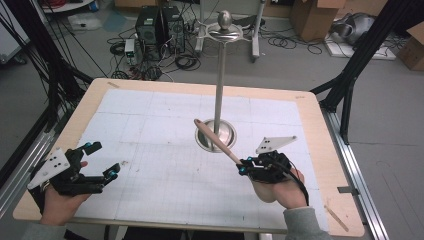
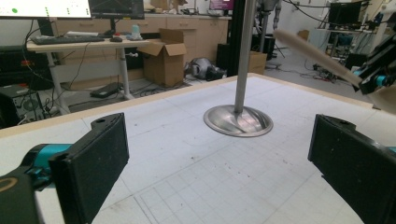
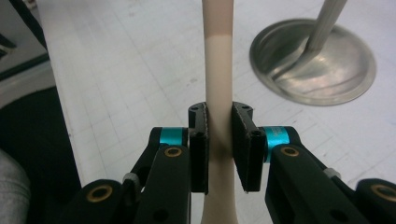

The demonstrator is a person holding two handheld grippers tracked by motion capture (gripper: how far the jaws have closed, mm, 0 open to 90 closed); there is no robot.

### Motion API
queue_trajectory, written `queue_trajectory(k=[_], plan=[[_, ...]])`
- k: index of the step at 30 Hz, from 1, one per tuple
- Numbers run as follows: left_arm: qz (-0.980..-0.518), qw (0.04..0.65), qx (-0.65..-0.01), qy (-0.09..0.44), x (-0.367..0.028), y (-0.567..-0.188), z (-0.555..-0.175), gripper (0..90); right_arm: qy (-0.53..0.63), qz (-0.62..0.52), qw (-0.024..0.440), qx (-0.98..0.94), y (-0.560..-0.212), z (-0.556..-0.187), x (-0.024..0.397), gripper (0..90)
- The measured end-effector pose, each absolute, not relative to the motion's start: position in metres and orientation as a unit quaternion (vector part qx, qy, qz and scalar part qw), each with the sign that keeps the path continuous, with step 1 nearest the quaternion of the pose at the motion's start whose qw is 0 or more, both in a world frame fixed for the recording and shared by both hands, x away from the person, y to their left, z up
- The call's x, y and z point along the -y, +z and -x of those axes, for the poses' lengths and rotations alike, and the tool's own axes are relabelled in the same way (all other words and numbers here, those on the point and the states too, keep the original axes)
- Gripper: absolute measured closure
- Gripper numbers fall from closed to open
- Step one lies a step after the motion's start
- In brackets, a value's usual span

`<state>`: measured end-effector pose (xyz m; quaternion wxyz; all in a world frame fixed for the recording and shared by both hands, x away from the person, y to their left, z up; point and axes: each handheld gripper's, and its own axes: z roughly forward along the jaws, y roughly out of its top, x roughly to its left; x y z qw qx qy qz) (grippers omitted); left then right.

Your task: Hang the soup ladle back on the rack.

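your right gripper [image 1: 243,166] sits at the near right of the table [image 1: 90,95], its jaws clamped on the handle of a wooden spoon [image 1: 215,140]. in the right gripper view the two black pads press flat on either side of the pale handle [image 3: 218,93], which runs straight up between them and out of the top of the picture. from above, the spoon slants up and to the far left from that grip, its bowl end lifted off the mat and crossing in front of the pole [image 1: 220,85] of the metal stand. the stand's round base [image 1: 216,135] rests on the white gridded mat [image 1: 150,150] about mid-table, just to the far left of your right gripper, and the spoon's shaft passes over its near edge. your left gripper [image 1: 102,160] is at the near left edge of the table, well apart from the spoon and the stand. its jaws stand wide apart with nothing between them; in the left gripper view they frame bare mat, with the base [image 2: 238,120] farther off between them and the spoon [image 2: 313,53] coming in from the right at the top. a flat wooden stick [image 1: 336,218] lies on the bare table edge near your right sleeve [image 1: 302,225].
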<state>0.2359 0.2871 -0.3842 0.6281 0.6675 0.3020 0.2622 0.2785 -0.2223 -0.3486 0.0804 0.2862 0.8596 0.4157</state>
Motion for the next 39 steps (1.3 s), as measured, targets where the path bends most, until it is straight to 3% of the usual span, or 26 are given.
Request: queue_trajectory(k=[39], plan=[[-0.665,0.626,-0.309,0.265,-0.291,-0.386,-0.233,5.6,0.472,-0.293,0.16,-0.816,-0.262,-0.282,0.302,78.0]])
